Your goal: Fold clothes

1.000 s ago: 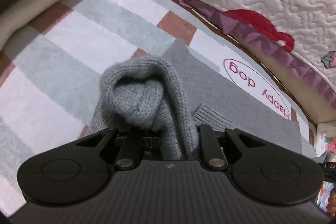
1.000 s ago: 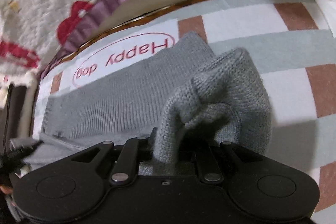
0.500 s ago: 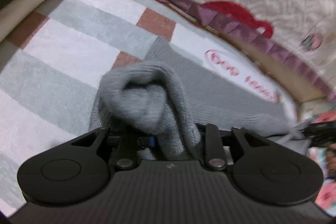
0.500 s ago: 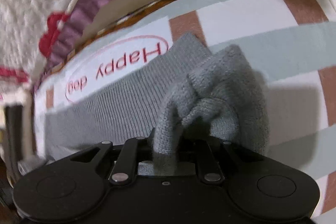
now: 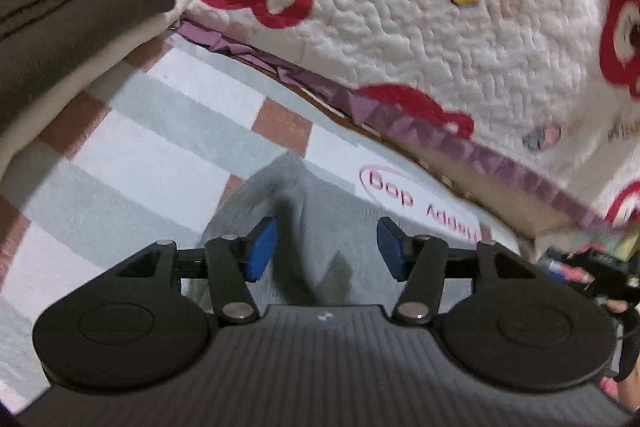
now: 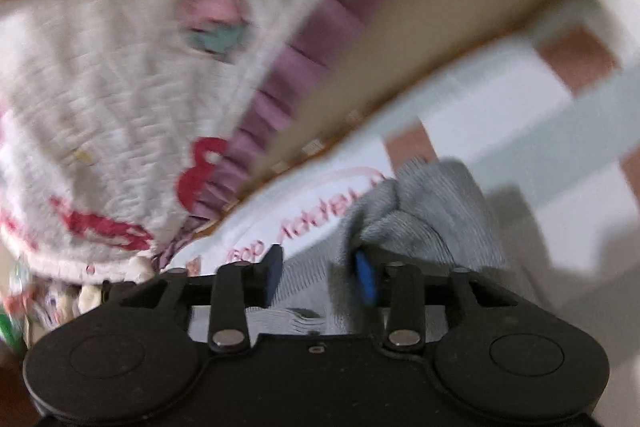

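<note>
A grey knit sweater [image 5: 320,227] lies on a checked mat [image 5: 160,155]. In the left wrist view my left gripper [image 5: 326,247] is open above it, blue pads [image 5: 260,251] apart, nothing between them. In the right wrist view my right gripper [image 6: 320,269] is open too; a bunched fold of the grey sweater [image 6: 432,211] lies against its right pad [image 6: 366,279]. The view is blurred.
A stack of folded dark and cream clothes [image 5: 60,27] sits at the left. A white quilt with red bears [image 5: 400,7] and purple trim hangs along the mat's far edge. The mat bears a "Happy dog" print [image 5: 400,195].
Both grippers were shut on bunched grey knit; both have opened and let it go. The sweater has dropped flat under the left gripper. Both cameras have tilted up toward the quilt.
</note>
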